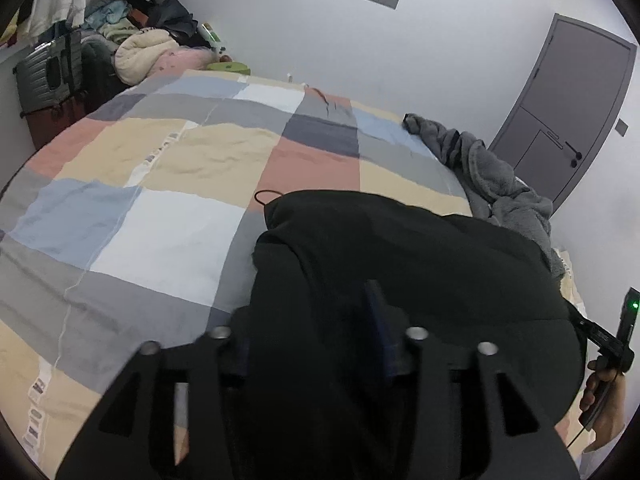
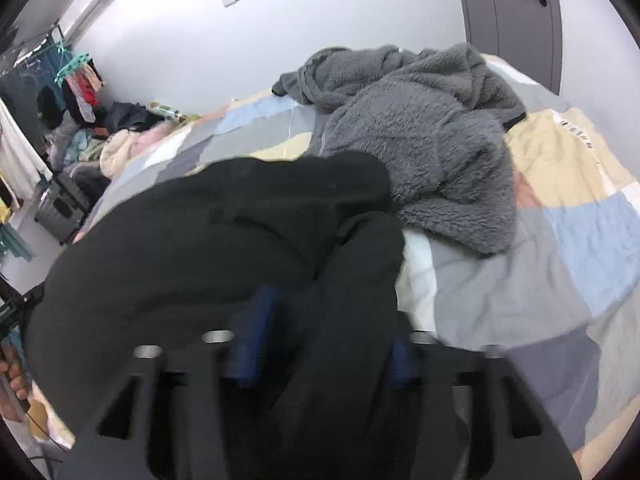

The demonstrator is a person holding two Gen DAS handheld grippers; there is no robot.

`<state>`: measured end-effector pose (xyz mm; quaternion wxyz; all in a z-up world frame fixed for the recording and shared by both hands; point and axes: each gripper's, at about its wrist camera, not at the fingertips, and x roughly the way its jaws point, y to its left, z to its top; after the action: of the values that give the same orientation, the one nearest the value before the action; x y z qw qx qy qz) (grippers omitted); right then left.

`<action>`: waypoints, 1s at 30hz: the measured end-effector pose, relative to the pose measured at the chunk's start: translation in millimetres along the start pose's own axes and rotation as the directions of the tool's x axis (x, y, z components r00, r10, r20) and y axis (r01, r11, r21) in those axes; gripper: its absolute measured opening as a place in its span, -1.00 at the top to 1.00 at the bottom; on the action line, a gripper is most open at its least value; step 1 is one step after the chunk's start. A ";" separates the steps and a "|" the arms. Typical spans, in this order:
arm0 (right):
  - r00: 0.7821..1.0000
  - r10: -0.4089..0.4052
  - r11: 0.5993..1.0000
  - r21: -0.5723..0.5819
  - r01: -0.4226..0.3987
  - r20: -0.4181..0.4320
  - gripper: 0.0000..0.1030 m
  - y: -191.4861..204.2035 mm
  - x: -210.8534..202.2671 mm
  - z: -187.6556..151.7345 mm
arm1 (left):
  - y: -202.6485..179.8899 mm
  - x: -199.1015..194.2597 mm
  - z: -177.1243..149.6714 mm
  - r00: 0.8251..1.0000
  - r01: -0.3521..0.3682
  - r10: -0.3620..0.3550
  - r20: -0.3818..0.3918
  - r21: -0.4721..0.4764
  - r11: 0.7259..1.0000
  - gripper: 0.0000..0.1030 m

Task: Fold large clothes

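A large black garment hangs between both grippers above the patchwork bed; it also fills the lower left of the right wrist view. My left gripper is shut on one part of the black cloth, which drapes over its blue pads. My right gripper is shut on another part of it, with cloth bunched between the pads. A grey fleece garment lies crumpled on the bed behind it, and shows at the bed's far right edge in the left wrist view.
The bed carries a patchwork cover of blue, beige, grey and pink squares. A suitcase and piled clothes stand past the far corner. A grey door is in the wall on the right.
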<state>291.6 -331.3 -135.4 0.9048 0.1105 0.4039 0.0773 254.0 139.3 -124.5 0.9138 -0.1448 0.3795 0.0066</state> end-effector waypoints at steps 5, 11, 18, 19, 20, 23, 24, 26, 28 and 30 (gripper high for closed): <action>0.997 -0.023 0.999 -0.025 0.024 0.075 -0.47 9.6 -57.4 9.8 | -16.2 -41.3 7.9 0.998 0.001 -0.002 0.061 0.023 1.000 -0.40; 0.965 -0.031 0.997 -0.059 0.047 0.259 -0.70 40.2 -155.5 37.0 | -48.8 -116.7 29.1 0.986 0.034 -0.047 0.160 0.084 0.996 -0.57; 0.906 0.033 0.994 -0.106 0.013 0.421 -0.98 87.2 -261.0 40.7 | -91.4 -205.0 33.6 0.961 0.063 -0.105 0.256 0.168 0.984 -0.68; 0.894 0.051 0.993 -0.116 0.000 0.444 -0.98 94.3 -277.5 36.9 | -96.2 -215.6 31.6 0.956 0.069 -0.117 0.267 0.181 0.981 -0.69; 0.888 0.064 0.992 -0.126 -0.007 0.456 -0.99 98.6 -286.9 34.5 | -100.5 -223.5 29.8 0.954 0.074 -0.126 0.274 0.191 0.979 -0.73; 0.867 0.094 0.987 -0.157 -0.019 0.489 -0.99 115.4 -318.4 22.0 | -110.6 -248.3 22.2 0.942 0.088 -0.154 0.298 0.223 0.971 -0.84; 0.861 0.103 0.985 -0.169 -0.020 0.499 -0.99 120.3 -326.5 17.6 | -113.0 -254.6 19.2 0.939 0.088 -0.158 0.306 0.232 0.969 -0.92; 0.845 0.114 0.981 -0.194 -0.013 0.522 -0.99 131.5 -344.4 6.4 | -117.5 -268.1 11.6 0.930 0.085 -0.166 0.327 0.246 0.966 -0.99; 0.832 0.127 0.977 -0.211 -0.012 0.540 -0.99 138.8 -356.7 -3.8 | -121.1 -279.0 3.3 0.923 0.078 -0.169 0.346 0.262 0.962 -0.99; 0.820 0.142 0.973 -0.232 -0.011 0.555 -0.99 147.4 -369.2 -16.4 | -123.6 -287.6 -4.2 0.916 0.070 -0.171 0.362 0.274 0.959 -0.99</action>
<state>27.5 -271.6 156.2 0.9865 0.0449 0.1005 0.1213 61.4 47.9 104.8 0.9797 -0.0449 0.1819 -0.0710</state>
